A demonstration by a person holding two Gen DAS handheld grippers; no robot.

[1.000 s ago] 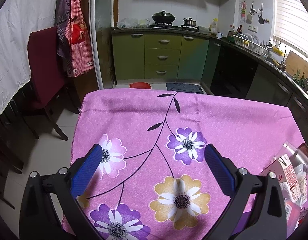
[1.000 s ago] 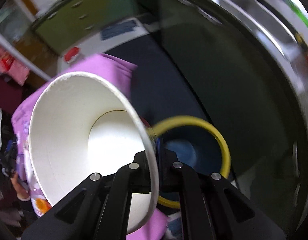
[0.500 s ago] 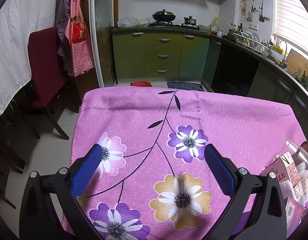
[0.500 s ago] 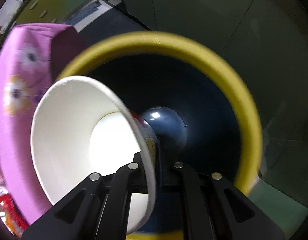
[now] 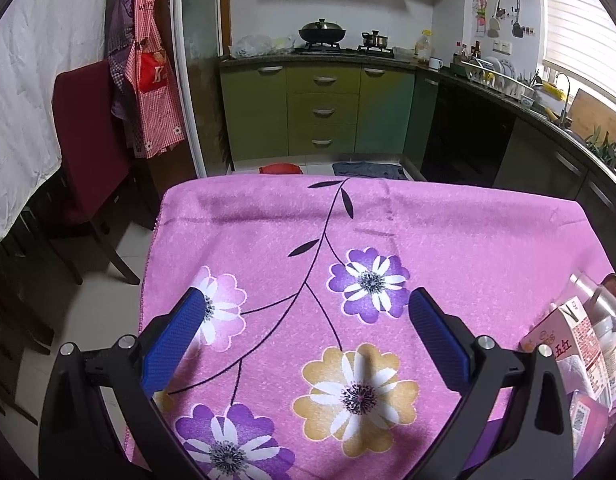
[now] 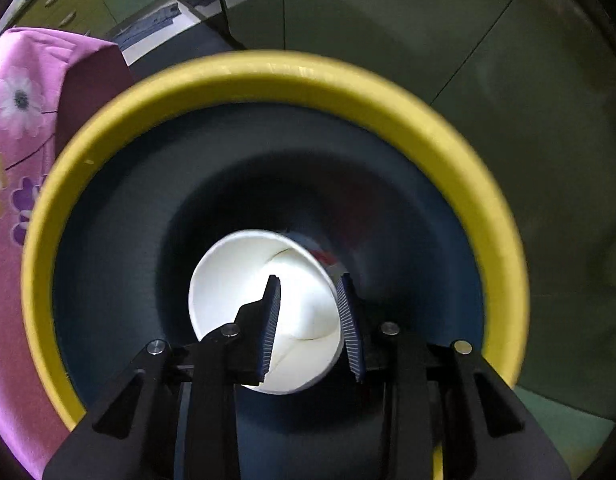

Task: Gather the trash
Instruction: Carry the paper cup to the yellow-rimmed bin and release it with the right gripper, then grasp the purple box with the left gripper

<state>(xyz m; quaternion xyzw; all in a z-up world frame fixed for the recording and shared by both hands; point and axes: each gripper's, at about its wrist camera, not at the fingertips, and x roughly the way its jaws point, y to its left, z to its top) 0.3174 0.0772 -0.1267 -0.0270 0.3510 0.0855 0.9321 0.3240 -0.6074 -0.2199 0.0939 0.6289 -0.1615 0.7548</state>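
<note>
- Right wrist view: the right tongs (image 6: 310, 316) point down into a dark blue bin with a yellow rim (image 6: 276, 70).
- A white paper cup (image 6: 264, 312) lies inside the bin, its open mouth turned up toward the camera, with a red printed patch showing on its outer wall.
- The right tongs stand partly open. One blue ribbed pad (image 6: 270, 332) shows in front of the cup's white interior and the other sits at the cup's right edge; no clear grip on the cup can be made out, as the pads appear apart from the wall.
- At the left edge of this view, the pink flowered cloth (image 6: 16, 92) hangs just beside the bin.
- Left wrist view: the left tongs (image 5: 306, 336) hover wide open over the worktop, which is covered by the pink flowered cloth (image 5: 428, 232), and hold nothing.
- On the worktop's right edge lie a pink and white carton (image 5: 570, 350) and a clear plastic bottle (image 5: 600, 304), touching one another.
- Behind the worktop are green kitchen cabinets (image 5: 320, 108), a dark red chair (image 5: 88, 140) and a checked apron (image 5: 152, 76) hanging by the doorway.
</note>
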